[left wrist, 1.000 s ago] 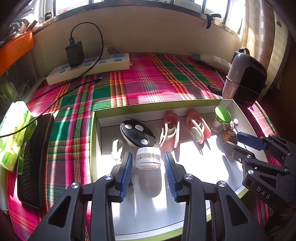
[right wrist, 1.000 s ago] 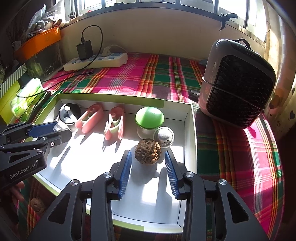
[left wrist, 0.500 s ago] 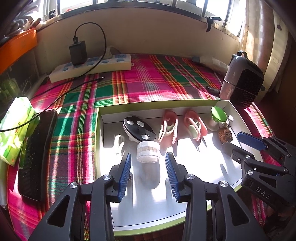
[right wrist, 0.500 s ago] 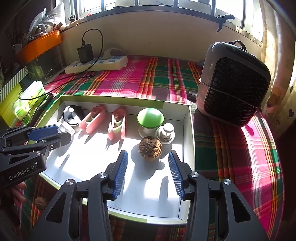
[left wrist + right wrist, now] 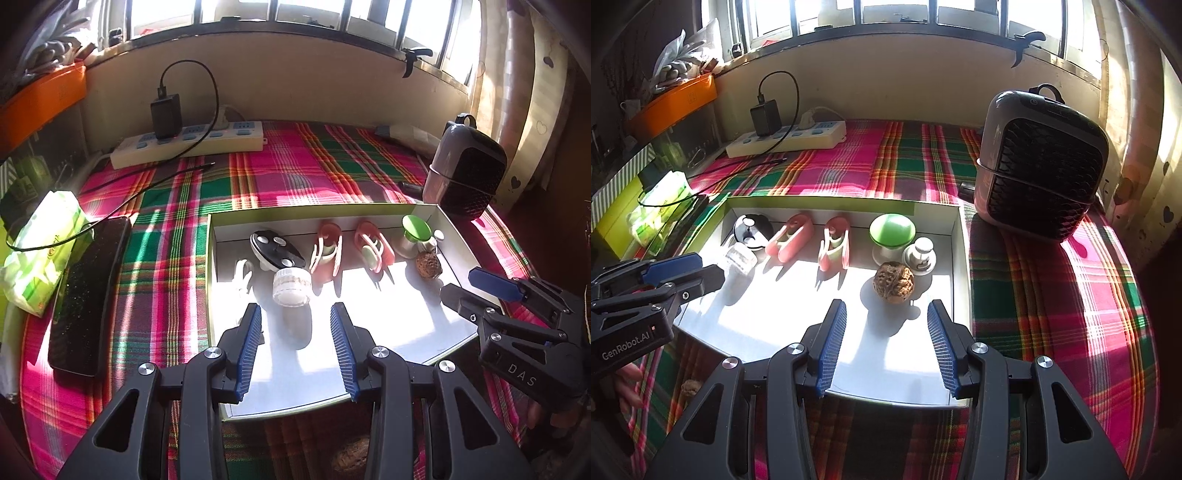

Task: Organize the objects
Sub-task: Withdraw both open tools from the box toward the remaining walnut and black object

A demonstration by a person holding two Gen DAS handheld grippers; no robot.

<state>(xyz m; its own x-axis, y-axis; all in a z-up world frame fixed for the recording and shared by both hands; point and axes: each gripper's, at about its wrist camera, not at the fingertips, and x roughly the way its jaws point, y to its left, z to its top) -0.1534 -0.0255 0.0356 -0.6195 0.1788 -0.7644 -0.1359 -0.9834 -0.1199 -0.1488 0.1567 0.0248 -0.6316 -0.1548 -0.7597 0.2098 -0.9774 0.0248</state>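
Note:
A white tray with a green rim (image 5: 388, 317) (image 5: 916, 354) lies on the plaid cloth. In it stand a black disc (image 5: 275, 251), a small clear jar (image 5: 291, 286) (image 5: 740, 258), two pink clips (image 5: 327, 247) (image 5: 373, 245), a green-capped piece (image 5: 892, 230), a small white knob (image 5: 919, 254) and a walnut (image 5: 894, 282) (image 5: 428, 264). My left gripper (image 5: 294, 314) (image 5: 687, 269) is open, just short of the jar, nothing between its fingers. My right gripper (image 5: 886, 310) (image 5: 480, 288) is open, its tips just short of the walnut.
A second walnut (image 5: 351, 456) (image 5: 690, 387) lies on the cloth in front of the tray. A grey heater (image 5: 1041, 166) stands right of the tray. A power strip (image 5: 188, 142), a tissue pack (image 5: 40, 240) and a black slab (image 5: 88, 295) lie to the left.
Both grippers have drawn back: the jar and the walnut, earlier between the fingers, now stand ahead of the tips. The right jaws have spread wider.

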